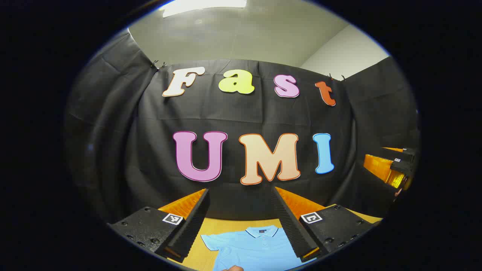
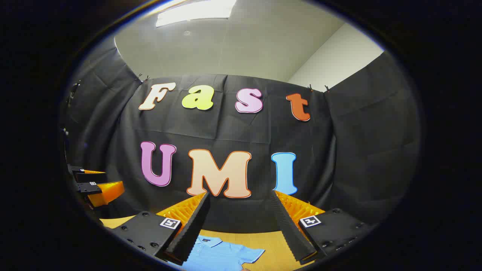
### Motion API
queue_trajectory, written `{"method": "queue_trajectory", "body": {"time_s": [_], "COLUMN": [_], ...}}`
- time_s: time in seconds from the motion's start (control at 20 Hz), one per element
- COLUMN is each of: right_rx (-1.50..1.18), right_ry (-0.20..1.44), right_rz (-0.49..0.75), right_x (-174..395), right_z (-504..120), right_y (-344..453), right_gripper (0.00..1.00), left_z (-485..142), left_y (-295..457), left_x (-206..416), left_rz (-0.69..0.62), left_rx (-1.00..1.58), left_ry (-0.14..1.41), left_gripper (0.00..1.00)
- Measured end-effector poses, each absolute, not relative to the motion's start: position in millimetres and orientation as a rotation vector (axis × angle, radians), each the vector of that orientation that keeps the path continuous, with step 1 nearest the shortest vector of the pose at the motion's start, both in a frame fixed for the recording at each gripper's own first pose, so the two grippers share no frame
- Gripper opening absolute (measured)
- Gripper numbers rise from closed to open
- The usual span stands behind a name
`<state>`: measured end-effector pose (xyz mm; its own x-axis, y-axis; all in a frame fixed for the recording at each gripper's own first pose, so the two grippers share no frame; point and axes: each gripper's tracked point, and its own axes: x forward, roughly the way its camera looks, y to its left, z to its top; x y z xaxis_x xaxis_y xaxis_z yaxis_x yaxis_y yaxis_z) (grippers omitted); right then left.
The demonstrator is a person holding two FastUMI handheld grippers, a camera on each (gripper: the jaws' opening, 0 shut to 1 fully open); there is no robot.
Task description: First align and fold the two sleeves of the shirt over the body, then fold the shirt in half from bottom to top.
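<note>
A light blue polo shirt [image 1: 251,246] lies flat on the wooden table [image 1: 211,226], collar toward the back wall, one short sleeve spread to the left. In the left gripper view my left gripper [image 1: 241,210] hangs open above the shirt's collar end, nothing between its fingers. In the right gripper view the shirt [image 2: 222,254] shows its collar and its other short sleeve, and my right gripper [image 2: 241,214] is open above that side. The right gripper [image 1: 395,165] also appears at the far right of the left gripper view, the left gripper [image 2: 94,186] at the far left of the right gripper view.
The table [image 2: 271,241] runs back to the black cloth wall [image 1: 241,113], which closes the booth behind and on both sides. A bit of a hand [image 1: 233,268] shows at the bottom edge over the shirt.
</note>
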<state>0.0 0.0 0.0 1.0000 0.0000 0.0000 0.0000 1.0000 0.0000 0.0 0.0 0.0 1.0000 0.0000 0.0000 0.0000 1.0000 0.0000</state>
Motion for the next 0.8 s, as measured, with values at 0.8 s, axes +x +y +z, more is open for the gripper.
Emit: {"method": "queue_trajectory", "body": {"time_s": [0.8], "right_rx": [-0.007], "right_ry": [0.005], "right_rz": [0.009], "right_x": [-4.2], "right_z": [0.3], "right_y": [7.2], "right_gripper": [1.00], "left_z": [-3.3], "left_y": [14.4], "left_x": [-10.3], "left_rz": [0.036], "left_rx": [-0.020], "left_ry": [0.009], "left_gripper": [0.97]}}
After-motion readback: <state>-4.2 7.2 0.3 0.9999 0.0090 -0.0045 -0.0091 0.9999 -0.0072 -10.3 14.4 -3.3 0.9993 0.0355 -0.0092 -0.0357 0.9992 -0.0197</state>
